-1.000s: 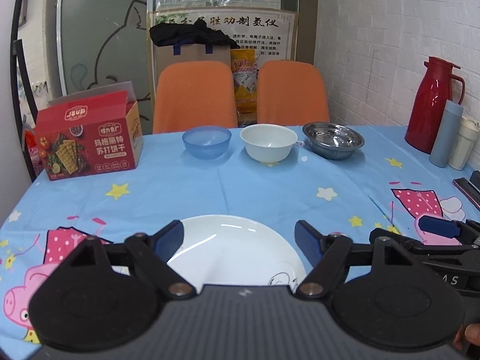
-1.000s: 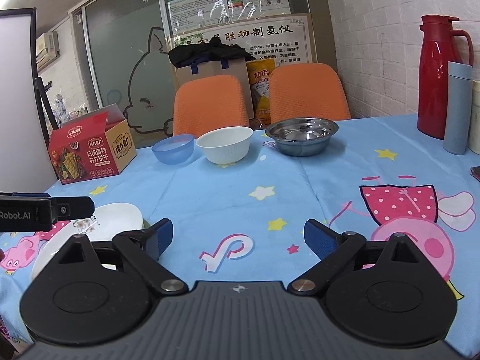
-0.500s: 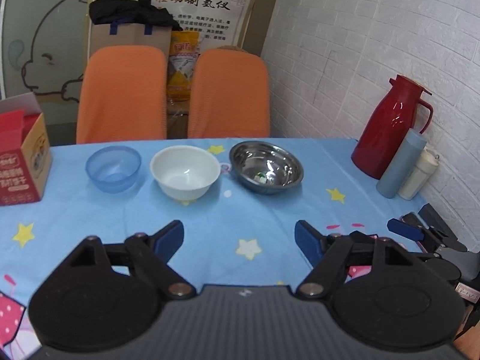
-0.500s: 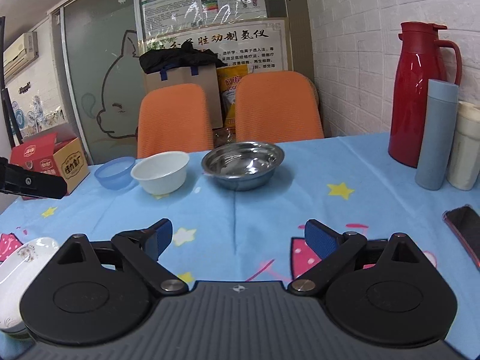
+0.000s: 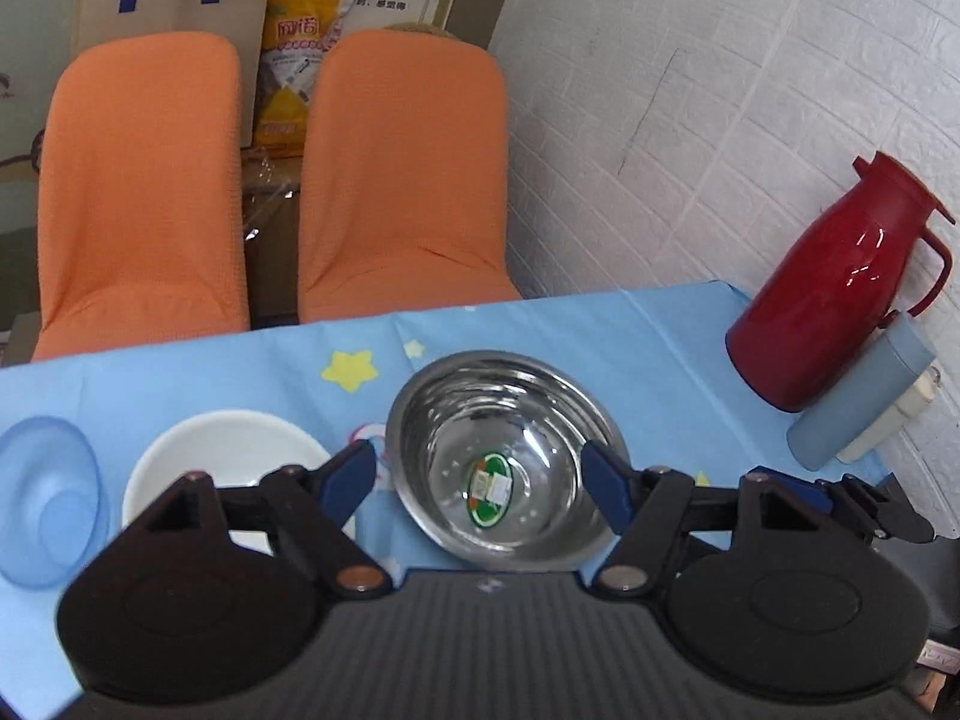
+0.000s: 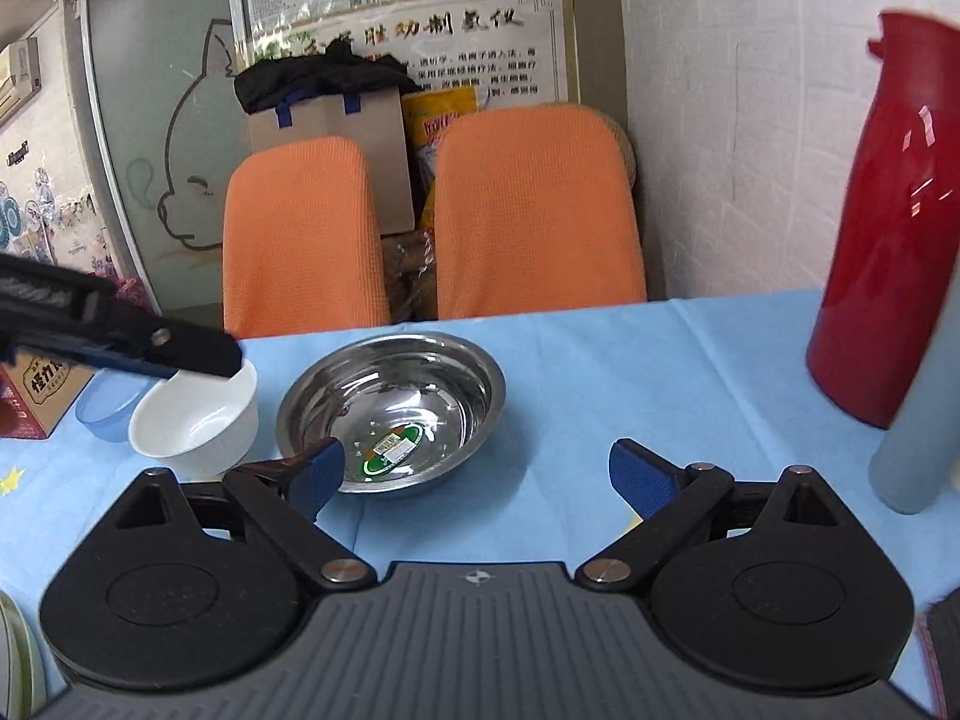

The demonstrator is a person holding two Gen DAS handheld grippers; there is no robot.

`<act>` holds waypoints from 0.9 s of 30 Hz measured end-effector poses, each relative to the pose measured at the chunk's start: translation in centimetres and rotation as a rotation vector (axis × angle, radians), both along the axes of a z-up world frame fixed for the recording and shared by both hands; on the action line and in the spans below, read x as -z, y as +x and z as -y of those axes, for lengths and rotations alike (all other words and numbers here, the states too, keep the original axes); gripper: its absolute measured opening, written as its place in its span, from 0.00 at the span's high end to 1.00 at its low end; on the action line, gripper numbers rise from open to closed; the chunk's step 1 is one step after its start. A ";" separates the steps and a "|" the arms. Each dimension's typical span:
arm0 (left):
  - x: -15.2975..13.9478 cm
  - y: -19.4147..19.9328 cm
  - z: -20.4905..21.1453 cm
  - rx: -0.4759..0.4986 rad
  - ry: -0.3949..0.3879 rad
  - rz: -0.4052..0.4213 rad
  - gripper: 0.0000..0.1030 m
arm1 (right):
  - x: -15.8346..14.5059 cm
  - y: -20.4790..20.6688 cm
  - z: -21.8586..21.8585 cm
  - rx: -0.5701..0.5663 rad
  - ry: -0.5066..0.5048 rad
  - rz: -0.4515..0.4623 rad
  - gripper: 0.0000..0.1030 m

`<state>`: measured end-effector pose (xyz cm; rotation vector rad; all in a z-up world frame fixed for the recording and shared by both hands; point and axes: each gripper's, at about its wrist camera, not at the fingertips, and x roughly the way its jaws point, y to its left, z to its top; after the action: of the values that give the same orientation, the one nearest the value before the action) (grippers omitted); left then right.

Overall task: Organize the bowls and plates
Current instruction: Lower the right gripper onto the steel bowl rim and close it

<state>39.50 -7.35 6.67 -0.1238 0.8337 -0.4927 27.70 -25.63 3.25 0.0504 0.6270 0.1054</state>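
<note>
The bench (image 5: 630, 330) carries three bowls in a row; the steel bowl (image 5: 510, 456) lies between the left tool's (image 5: 480, 483) wide, just-closing jaws, untouched; the right tool (image 6: 474, 471) gapes empty beside it; the white bowl (image 6: 198, 414) and blue bowl (image 5: 42, 498) stand left.

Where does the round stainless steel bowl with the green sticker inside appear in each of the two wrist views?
Left wrist view: the round stainless steel bowl sits at centre, low in the picture, framed between the open fingers of the left gripper.
Right wrist view: left of centre, just beyond the left fingertip of the right gripper.
Shared landmark: the white bowl, directly left of it in both.
</note>
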 end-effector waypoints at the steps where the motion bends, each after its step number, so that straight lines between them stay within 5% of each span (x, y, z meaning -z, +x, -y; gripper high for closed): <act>1: 0.4 1.2 0.5 0.023 0.000 -0.013 0.36 | 0.4 0.6 -0.1 0.000 0.000 -0.010 0.00; 13: 6.1 7.1 3.4 0.064 0.185 -0.058 0.40 | 3.5 6.7 -0.7 0.002 0.003 -0.099 0.00; 20: 6.8 6.8 4.6 0.107 0.237 -0.052 0.57 | 4.5 7.3 -1.3 -0.013 0.022 -0.130 0.00; 22: 6.9 6.5 4.5 0.103 0.245 -0.043 0.69 | 4.7 7.2 -1.4 -0.015 0.035 -0.137 0.00; 24: 7.0 6.4 4.5 0.093 0.257 -0.040 0.81 | 4.8 7.1 -1.8 -0.022 0.023 -0.128 0.10; 25: 7.0 6.3 4.5 0.084 0.260 -0.039 0.82 | 4.8 7.0 -2.1 -0.030 0.009 -0.125 0.29; 27: 6.8 6.0 4.5 0.070 0.256 -0.033 0.82 | 4.7 6.8 -2.5 -0.026 -0.011 -0.121 0.29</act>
<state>45.47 -11.86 -0.12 0.1336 0.9286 -0.4466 34.49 -23.10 -1.48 0.0383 0.7496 0.1247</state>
